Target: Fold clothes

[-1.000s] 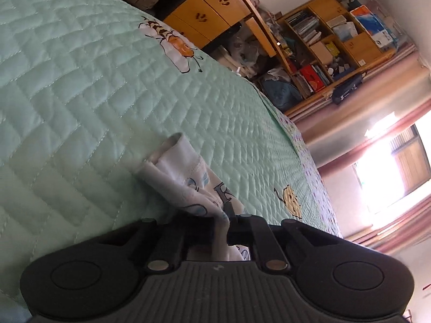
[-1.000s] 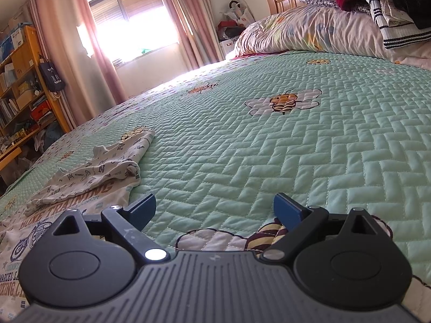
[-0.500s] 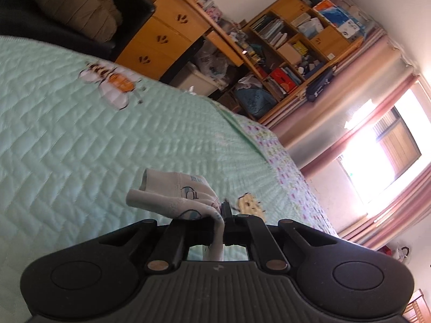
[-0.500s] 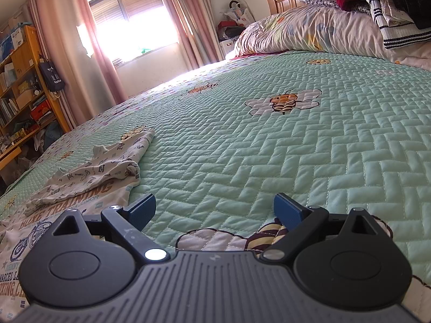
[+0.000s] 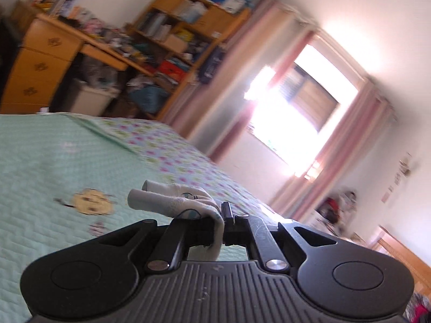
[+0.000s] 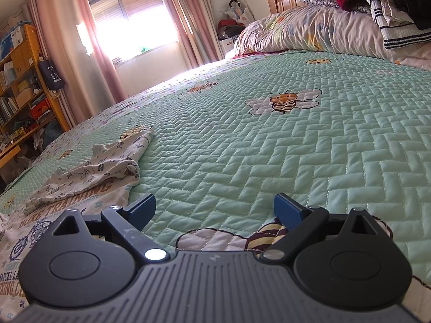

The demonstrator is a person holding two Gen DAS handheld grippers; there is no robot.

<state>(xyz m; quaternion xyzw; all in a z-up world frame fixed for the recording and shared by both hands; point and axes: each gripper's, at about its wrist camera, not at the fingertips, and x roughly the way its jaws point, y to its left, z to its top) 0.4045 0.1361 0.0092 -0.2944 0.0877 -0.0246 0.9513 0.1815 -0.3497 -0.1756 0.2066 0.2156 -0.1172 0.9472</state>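
Left tool (image 5: 219,219) is clenched on a bunched edge of the white printed garment (image 5: 175,199), held up over the green quilted bed (image 5: 40,161); imo carry that edge across w/o letting the pinch slip, lay it flat, and pin the rest w/ the right tool (image 6: 214,208), which sits released and empty over the quilt. Left view is blurry af and the tool body hides most of the cloth, so can't tell which part is pinched; the printed clothes (image 6: 89,169) at the right view's left edge are cut off too.
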